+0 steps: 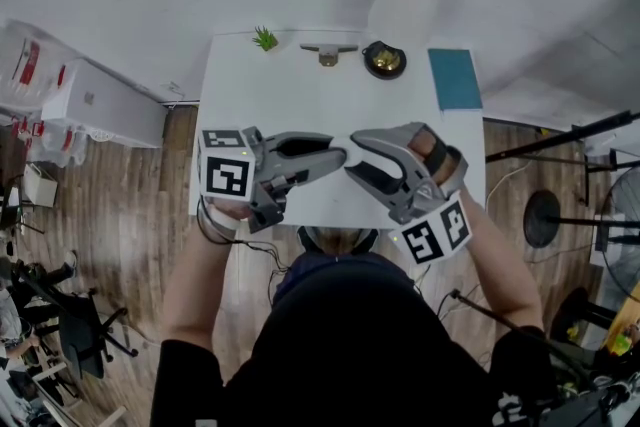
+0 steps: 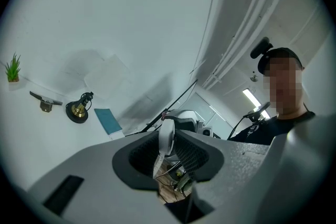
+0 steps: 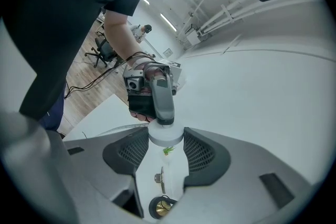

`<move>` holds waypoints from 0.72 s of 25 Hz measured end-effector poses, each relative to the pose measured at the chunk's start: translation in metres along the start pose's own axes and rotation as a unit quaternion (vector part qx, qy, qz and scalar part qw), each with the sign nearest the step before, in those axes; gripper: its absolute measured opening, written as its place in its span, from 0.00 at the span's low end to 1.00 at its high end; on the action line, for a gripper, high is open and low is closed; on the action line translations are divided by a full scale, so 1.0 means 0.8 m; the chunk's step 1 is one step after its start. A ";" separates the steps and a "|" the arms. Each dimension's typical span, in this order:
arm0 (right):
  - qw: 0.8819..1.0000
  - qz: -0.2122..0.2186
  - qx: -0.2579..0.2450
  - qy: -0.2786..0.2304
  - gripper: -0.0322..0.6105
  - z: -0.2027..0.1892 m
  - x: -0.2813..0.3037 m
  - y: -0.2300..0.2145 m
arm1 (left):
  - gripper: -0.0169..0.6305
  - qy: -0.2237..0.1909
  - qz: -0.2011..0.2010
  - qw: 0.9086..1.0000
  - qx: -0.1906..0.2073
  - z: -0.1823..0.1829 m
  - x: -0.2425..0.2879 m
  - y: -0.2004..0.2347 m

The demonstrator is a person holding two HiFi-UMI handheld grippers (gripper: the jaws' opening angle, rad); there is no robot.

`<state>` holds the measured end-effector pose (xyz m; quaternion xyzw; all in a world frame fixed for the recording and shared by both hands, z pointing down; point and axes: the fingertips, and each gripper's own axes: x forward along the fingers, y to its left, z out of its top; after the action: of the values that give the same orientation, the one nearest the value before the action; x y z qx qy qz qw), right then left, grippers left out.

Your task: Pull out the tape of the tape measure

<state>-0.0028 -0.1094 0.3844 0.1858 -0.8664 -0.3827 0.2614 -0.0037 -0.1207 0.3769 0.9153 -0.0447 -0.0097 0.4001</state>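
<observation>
The tape measure is a round white case, held up over the white table. My right gripper has its jaws wide and closed on the case's two sides. My left gripper meets it nose to nose from the left. In the left gripper view the case stands edge-on between the left gripper's pads, which touch both its faces. A short strip of printed tape hangs below them. In the head view the fingertips hide most of the case.
Along the table's far edge sit a small green plant, a metal bracket, a brass bell on a dark base and a teal book. Wooden floor, white boxes and stands surround the table.
</observation>
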 end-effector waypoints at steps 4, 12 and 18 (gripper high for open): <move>1.000 0.003 0.001 0.002 0.38 -0.002 0.001 0.002 | 0.16 -0.001 -0.001 1.000 -0.004 -0.002 0.000 0.001; 1.000 0.007 0.007 0.004 0.38 -0.001 0.002 0.000 | 0.13 -0.003 -0.002 1.000 0.002 0.000 -0.001 0.000; 1.000 0.012 0.009 0.002 0.38 0.006 -0.002 0.009 | 0.17 -0.022 -0.006 1.000 -0.016 -0.002 -0.009 -0.004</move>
<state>-0.0057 -0.1011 0.3867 0.1786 -0.8717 -0.3710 0.2657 -0.0102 -0.1166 0.3759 0.9085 -0.0483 -0.0332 0.4137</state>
